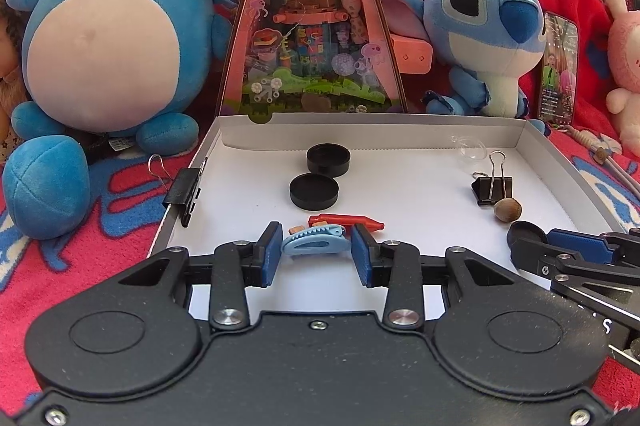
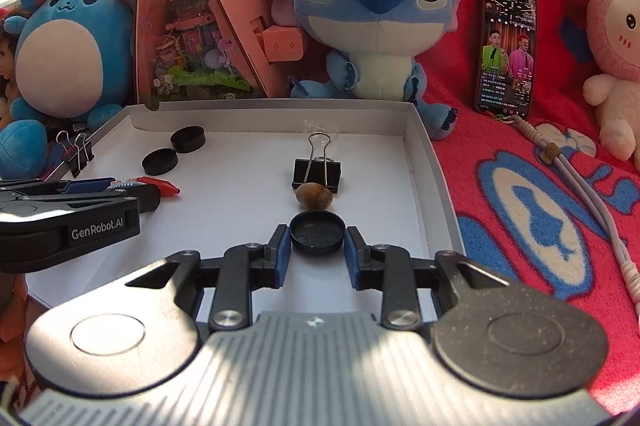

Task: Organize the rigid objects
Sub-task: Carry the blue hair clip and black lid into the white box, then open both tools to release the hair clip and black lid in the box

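My left gripper (image 1: 316,246) is shut on a light blue hair clip (image 1: 312,245), low over the near side of the white box (image 1: 400,130). A red clip (image 1: 346,221) lies just beyond it. In the right wrist view my right gripper (image 2: 317,246) is shut on a black round cap (image 2: 317,232), which it holds over the box floor close to the right wall. Just past that cap are a brown nut (image 2: 314,196) and a black binder clip (image 2: 317,174). Two more black caps (image 1: 328,158) (image 1: 314,191) rest near the box's back.
Another binder clip (image 1: 184,192) grips the box's left wall. A clear dome (image 1: 468,146) sits at the back right corner. Blue plush toys (image 1: 100,38) (image 2: 376,14), a pink toy package (image 1: 312,26) and a phone (image 2: 506,54) stand behind on the red blanket (image 2: 520,206).
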The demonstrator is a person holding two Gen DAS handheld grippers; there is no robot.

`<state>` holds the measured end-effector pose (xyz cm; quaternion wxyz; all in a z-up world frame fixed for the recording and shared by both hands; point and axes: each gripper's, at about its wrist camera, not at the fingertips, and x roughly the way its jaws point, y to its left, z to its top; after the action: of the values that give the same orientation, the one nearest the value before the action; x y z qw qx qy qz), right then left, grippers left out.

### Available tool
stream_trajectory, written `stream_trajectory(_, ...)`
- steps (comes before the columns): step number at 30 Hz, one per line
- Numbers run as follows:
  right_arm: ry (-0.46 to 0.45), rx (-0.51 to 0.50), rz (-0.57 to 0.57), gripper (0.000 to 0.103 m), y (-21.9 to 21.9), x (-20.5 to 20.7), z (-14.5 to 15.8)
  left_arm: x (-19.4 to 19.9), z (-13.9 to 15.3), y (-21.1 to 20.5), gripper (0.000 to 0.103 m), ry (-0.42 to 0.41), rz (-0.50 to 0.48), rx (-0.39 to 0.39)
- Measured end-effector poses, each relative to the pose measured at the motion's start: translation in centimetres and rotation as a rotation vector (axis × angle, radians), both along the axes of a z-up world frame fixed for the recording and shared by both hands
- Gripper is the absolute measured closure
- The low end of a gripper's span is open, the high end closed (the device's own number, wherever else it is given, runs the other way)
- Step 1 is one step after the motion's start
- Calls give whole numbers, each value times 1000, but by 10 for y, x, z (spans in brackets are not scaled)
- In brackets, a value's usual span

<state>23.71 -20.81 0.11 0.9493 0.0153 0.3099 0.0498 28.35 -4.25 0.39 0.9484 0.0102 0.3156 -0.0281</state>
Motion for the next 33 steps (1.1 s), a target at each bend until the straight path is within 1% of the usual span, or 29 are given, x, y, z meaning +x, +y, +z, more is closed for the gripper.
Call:
stream_trajectory(8,0,-5,5,69,0,0,0,0,-1,-1,66,-4,2,8)
stream_trajectory(11,-1,21,7,65,-2,-2,1,-3,1,1,55,8,2,-7)
stream_trajectory(13,-12,35,5,64,-3,-6,4,-8,4,2,51,13,5,-12)
stream_trajectory(14,-19,39,10,61,-4,-8,6,-11,6,3,47,7,5,-11)
stream_trajectory(15,-26,41,14,54,-4,-11,7,-15,8,3,43,-4,4,-8)
stream_trajectory(16,-33,39,16,50,-5,-14,9,-19,11,3,41,-16,2,-2)
stream_trajectory(19,-54,32,28,48,-5,-24,15,-32,20,3,32,-41,-12,10)
stream_trajectory(20,-61,31,35,46,-5,-28,17,-38,23,2,28,-47,-19,12)
stream_trajectory(21,-65,31,40,44,-6,-32,19,-44,26,2,26,-50,-27,13)
stream_trajectory(26,-92,30,70,36,-6,-55,27,-70,36,3,23,-47,-47,7)
stream_trajectory(29,-105,38,89,31,-8,-72,30,-87,39,7,22,-41,-58,-19)
stream_trajectory(33,-132,21,115,25,-9,-93,33,-110,41,11,22,-33,-63,-47)
